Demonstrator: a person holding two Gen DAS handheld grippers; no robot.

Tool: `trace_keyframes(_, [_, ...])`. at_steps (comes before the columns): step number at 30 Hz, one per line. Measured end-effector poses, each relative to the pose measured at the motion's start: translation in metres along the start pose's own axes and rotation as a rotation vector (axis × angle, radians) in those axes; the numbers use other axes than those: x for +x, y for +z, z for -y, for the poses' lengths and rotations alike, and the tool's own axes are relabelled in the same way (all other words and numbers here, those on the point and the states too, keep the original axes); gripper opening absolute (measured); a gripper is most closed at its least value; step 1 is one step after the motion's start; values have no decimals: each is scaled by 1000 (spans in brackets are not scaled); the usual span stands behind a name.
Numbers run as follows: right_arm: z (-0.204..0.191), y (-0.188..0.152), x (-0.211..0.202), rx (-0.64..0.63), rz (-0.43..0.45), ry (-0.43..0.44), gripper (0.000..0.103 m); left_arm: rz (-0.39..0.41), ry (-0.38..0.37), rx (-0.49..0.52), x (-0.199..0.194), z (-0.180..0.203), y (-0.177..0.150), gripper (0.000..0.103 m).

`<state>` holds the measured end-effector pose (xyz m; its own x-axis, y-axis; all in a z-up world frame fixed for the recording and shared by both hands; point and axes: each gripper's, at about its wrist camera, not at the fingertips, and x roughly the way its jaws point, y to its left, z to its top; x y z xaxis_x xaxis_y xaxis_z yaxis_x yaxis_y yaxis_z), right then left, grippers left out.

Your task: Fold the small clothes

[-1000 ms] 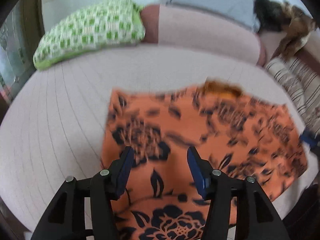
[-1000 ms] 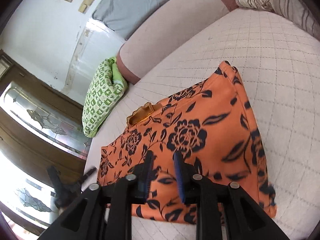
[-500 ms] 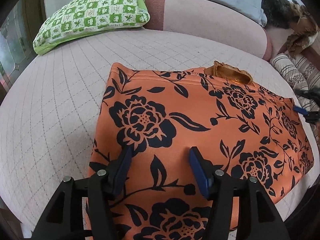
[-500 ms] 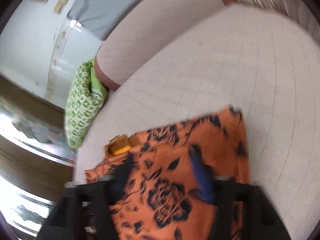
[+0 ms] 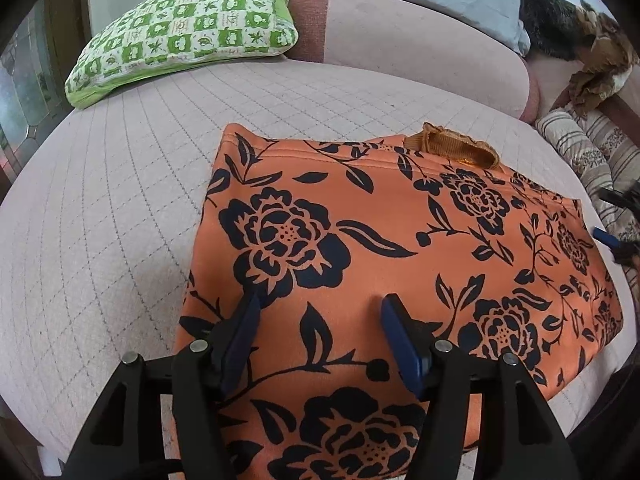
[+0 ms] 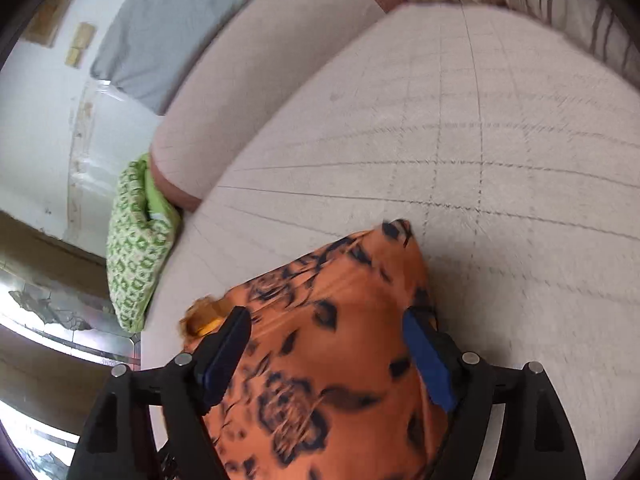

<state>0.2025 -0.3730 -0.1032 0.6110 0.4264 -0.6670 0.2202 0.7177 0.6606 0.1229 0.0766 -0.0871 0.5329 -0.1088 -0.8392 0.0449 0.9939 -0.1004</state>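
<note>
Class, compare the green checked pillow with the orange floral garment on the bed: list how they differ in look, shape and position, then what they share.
1. The pillow is green and white checks; the garment is orange with dark blue flowers.
2. The pillow is plump; the garment lies flat.
3. The pillow sits at the far edge by the bolster; the garment lies near, under the open left hand-held gripper.

Both are patterned fabric resting on the quilted bed.

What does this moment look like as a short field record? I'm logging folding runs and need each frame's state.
surface: quilted pink bed
garment: orange floral cloth, lying flat, brown waistband at far edge
left tongs: open, above the near part of the cloth
right tongs: open, over the cloth's corner; view blurred
nearby: green checked pillow, striped pillow
</note>
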Motion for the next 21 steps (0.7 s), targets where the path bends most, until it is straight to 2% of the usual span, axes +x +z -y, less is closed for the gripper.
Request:
trace_keyframes(3, [-16, -39, -43, -10, 50, 9, 81, 7, 15, -36, -10, 0, -3, 64])
trace_keyframes(7, [-6, -99, -98, 34, 56, 49, 81, 26, 9, -35, -24, 7, -10, 66])
trace_keyframes(10, [5, -140, -106, 120, 29, 60, 82, 34, -5, -13, -33, 19, -17, 67])
trace_keyframes(12, [12, -155, -101, 147, -11, 70, 82, 32, -11, 6, -36, 28, -21, 67])
trace_keyframes(15, [21, -162, -98, 165, -9, 81, 82, 9, -11, 39, -31, 39, -32, 71])
trace_keyframes(17, [26, -160, -98, 171, -2, 98, 82, -24, 28, 56, -20, 42, -39, 74])
trace_keyframes(18, [36, -161, -95, 219, -12, 77, 82, -30, 39, 67, -16, 42, -41, 74])
trace_keyframes(21, [39, -159, -96, 246, 2, 103, 82, -31, 68, 85, -19, 48, -39, 74])
